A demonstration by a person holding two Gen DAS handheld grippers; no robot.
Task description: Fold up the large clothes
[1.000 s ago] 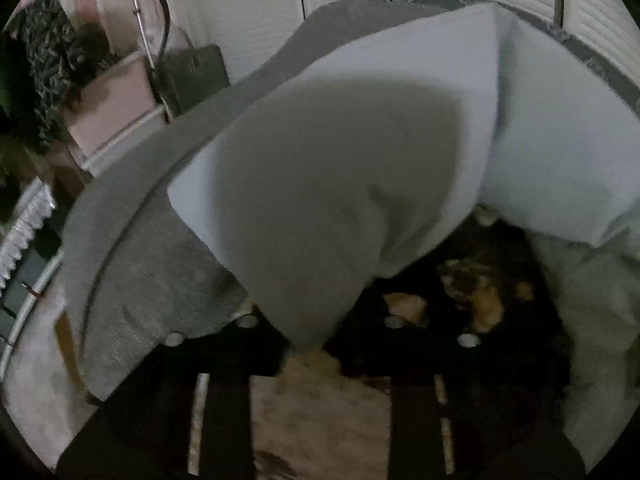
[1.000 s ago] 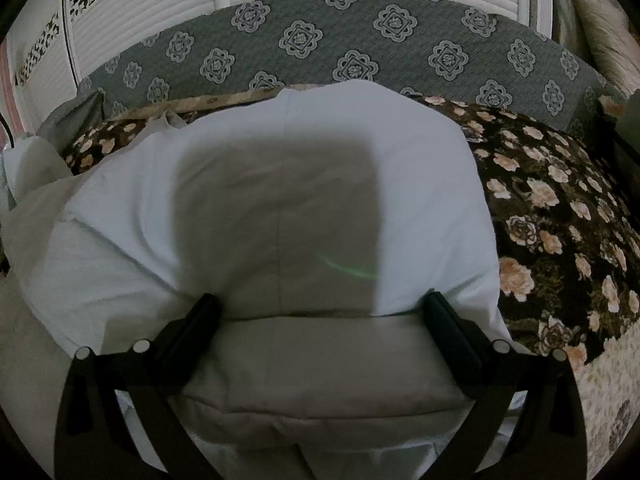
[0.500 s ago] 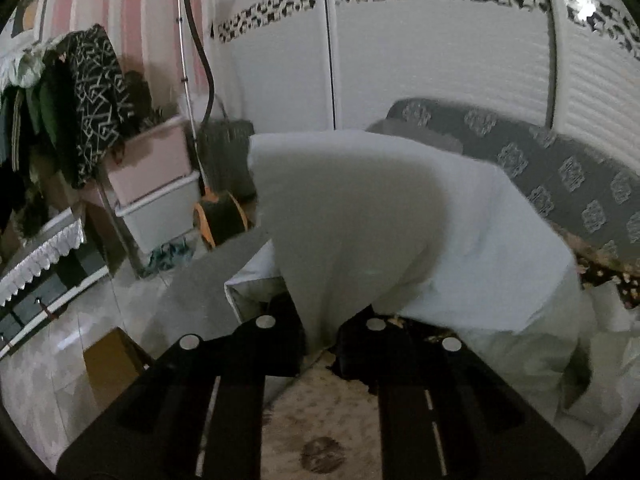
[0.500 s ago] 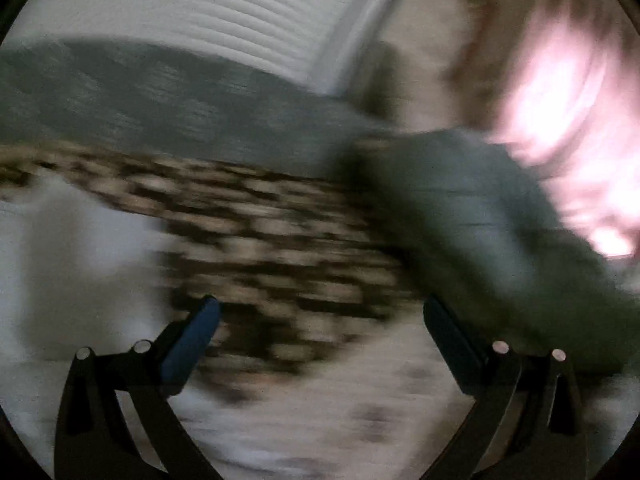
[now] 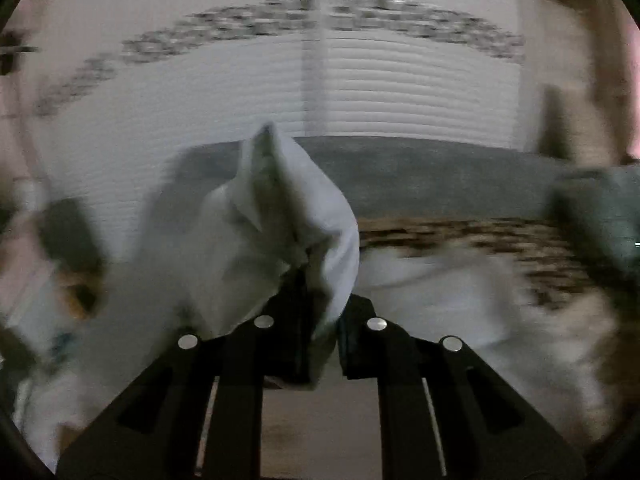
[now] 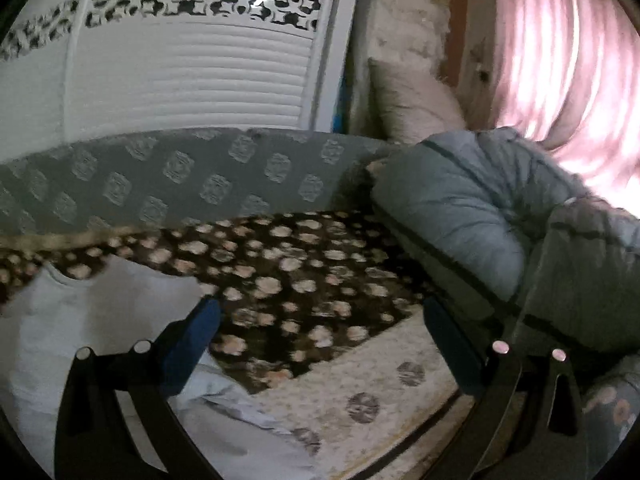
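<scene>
Wardrobe (image 6: 192,80): white louvred doors with a black-and-white patterned band, rising beyond both grippers, behind the bed.
Bed (image 6: 400,396): pale printed sheet directly under and ahead of the right gripper.
Headboard (image 6: 180,184): grey with pale medallions, across the far side in front of the right gripper.
Floral blanket (image 6: 288,280): dark brown with cream flowers, spread ahead of the right gripper between its two fingers.
Curtain (image 6: 560,60): pink, lit, far right of the right gripper.
Quilted bedding (image 6: 460,208): grey-blue, heaped ahead and to the right of the right gripper.
Pillows (image 6: 408,96): cream, stacked beyond the bedding, beside the wardrobe.
White garment (image 5: 276,236): bunched and lifted, rising as a peak straight ahead of the left gripper; more white cloth lies on the bed to the left of the right gripper.
Left gripper (image 5: 320,320): jaws clamped on a fold of the white garment.
Right gripper (image 6: 320,320): jaws spread wide, nothing between them.
</scene>
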